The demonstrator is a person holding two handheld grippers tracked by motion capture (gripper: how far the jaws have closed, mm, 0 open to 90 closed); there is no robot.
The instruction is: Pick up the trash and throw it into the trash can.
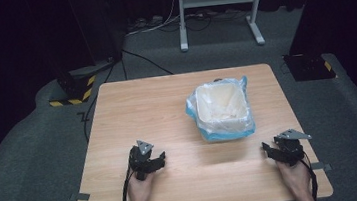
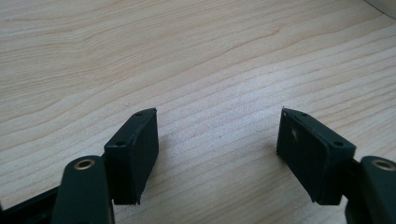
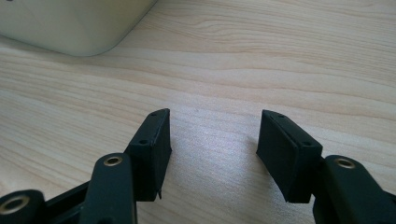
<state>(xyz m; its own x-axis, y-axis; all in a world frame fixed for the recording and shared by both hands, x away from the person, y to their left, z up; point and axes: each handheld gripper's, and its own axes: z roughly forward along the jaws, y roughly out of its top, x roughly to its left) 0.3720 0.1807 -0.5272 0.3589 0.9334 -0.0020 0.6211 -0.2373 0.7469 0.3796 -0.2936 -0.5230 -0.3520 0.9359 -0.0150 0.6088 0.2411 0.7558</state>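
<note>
Bin (image 1: 221,107): small white square container lined with thin blue-edged plastic bag (image 1: 247,123), right of centre on wooden table (image 1: 142,109). Judged light, stiff-walled; liner soft, slippery, tear-prone. Best hold: rim wall, not loose film.

Left gripper (image 1: 160,158) and right gripper (image 1: 267,149): both at near edge, low over tabletop, jaws spread wide, empty.

High view: whole bin, liner, 2 hands. Right gripper view: bin's pale lower corner (image 3: 70,23), table grain. Left gripper view: bare wood between pads (image 2: 135,154).
</note>
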